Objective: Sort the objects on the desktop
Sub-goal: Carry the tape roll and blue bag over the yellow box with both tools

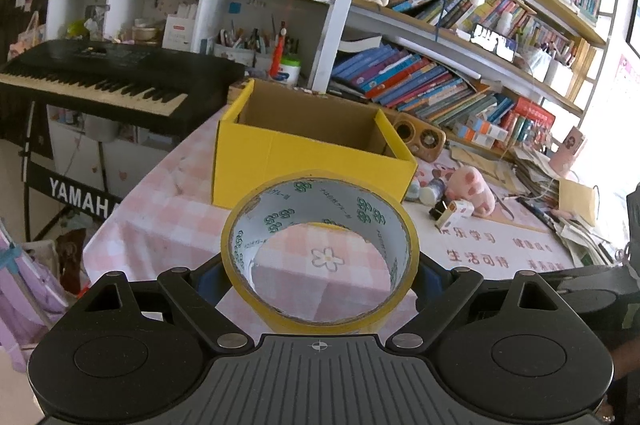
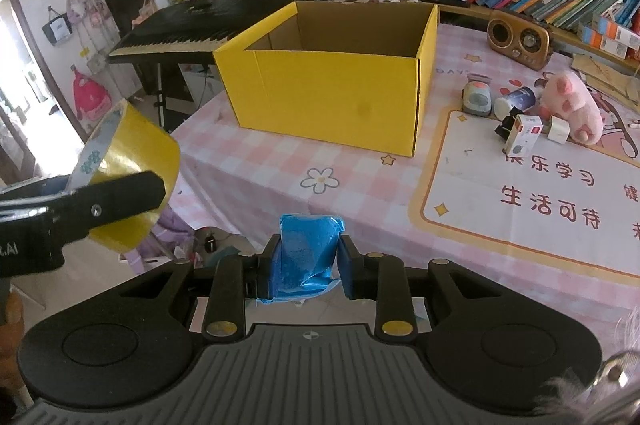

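Left gripper [image 1: 320, 277] pinches one roll of yellow tape [image 1: 320, 253] by its outer wall, held off the table [image 1: 168, 217] near its front edge; both fingertips are hidden behind the roll, and only blue pad edges show at either side. Seen from the right wrist, the same left gripper [image 2: 116, 193] and tape [image 2: 132, 161] are cut off by the left frame edge. Right gripper [image 2: 308, 257] clamps one crumpled blue packet [image 2: 308, 249] between its blue pads, above the table's near edge; the packet's print is not legible and its lower end is hidden by the gripper body. One open yellow cardboard box [image 2: 336, 97] stands on the pink checked cloth, well ahead of both grippers; its floor cannot be seen from either view. To the box's right lie a cluster of small items: one pink plush pig [image 2: 572, 105], one small white carton [image 2: 522, 135], one black binder clip [image 2: 506, 127] partly hidden by the carton, and two short cylindrical containers whose labels are too small to read. One wooden radio [image 2: 518, 39] stands behind them. One keyboard [image 1: 100, 77] stands left of the table, its far end cut off.
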`<action>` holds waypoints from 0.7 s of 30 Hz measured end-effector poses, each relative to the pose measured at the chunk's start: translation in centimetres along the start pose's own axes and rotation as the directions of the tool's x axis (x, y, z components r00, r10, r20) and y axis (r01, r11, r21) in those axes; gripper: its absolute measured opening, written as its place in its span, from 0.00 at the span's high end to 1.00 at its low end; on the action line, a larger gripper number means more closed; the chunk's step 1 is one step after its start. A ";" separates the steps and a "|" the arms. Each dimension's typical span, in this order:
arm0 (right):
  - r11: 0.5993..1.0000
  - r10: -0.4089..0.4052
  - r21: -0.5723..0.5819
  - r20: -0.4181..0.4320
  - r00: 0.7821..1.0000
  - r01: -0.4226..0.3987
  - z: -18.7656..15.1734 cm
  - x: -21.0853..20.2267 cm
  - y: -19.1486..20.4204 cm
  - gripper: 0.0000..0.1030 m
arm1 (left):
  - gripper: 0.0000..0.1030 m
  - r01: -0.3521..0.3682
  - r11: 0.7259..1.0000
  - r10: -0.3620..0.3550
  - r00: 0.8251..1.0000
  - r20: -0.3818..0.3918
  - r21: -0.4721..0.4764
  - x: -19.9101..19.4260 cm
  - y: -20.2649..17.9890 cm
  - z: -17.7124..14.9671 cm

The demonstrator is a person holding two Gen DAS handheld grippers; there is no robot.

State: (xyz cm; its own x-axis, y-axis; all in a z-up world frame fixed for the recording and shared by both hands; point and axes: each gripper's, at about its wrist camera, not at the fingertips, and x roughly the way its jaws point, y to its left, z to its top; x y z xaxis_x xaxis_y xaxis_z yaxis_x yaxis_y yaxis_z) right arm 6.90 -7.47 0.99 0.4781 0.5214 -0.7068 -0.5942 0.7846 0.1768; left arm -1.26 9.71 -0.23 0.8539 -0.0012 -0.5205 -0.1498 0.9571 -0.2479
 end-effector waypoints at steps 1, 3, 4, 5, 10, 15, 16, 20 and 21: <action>1.000 0.001 -0.002 -0.001 1.000 -0.001 0.2 0.1 -0.1 0.75 | 0.11 -0.002 1.000 0.002 1.000 0.002 -0.001 0.2 0.0 0.2; 1.000 0.000 -0.003 0.000 1.000 0.000 0.2 0.3 0.0 0.75 | 0.11 -0.006 1.000 0.006 1.000 0.009 -0.004 0.6 0.2 0.6; 1.000 0.001 -0.005 0.001 1.000 -0.001 0.4 0.4 -0.1 0.75 | 0.11 -0.008 1.000 0.008 1.000 0.012 -0.005 0.8 0.2 0.8; 1.000 0.001 -0.007 0.002 1.000 -0.001 0.6 0.5 -0.2 0.75 | 0.11 -0.011 1.000 0.011 1.000 0.014 -0.006 1.0 0.2 1.0; 1.000 0.008 -0.015 0.007 1.000 -0.008 1.8 1.2 -0.5 0.75 | 0.11 -0.019 1.000 0.019 0.999 0.026 -0.007 1.9 0.1 1.8; 0.999 0.024 -0.024 0.011 1.000 -0.023 3.4 2.1 -1.1 0.75 | 0.11 -0.025 1.000 0.025 0.999 0.036 -0.006 2.9 0.1 2.9; 0.999 0.027 -0.027 0.012 1.000 -0.026 3.8 2.3 -1.2 0.75 | 0.11 -0.026 1.000 0.026 0.999 0.038 -0.004 3.2 0.0 3.1; 0.999 0.037 -0.036 0.019 0.999 -0.037 5.3 3.1 -1.8 0.75 | 0.11 -0.028 1.000 0.028 0.999 0.045 0.000 4.3 0.0 4.1; 0.999 0.040 -0.037 0.021 0.999 -0.039 5.6 3.3 -2.0 0.75 | 0.11 -0.029 1.000 0.029 0.998 0.047 0.004 4.7 -0.1 4.3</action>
State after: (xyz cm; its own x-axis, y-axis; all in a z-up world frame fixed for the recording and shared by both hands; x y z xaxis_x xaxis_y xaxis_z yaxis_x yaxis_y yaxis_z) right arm 13.23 -5.42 2.12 0.4679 0.5590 -0.6846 -0.6356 0.7510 0.1789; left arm 4.91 10.90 0.91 0.8715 0.0402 -0.4887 -0.1729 0.9579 -0.2294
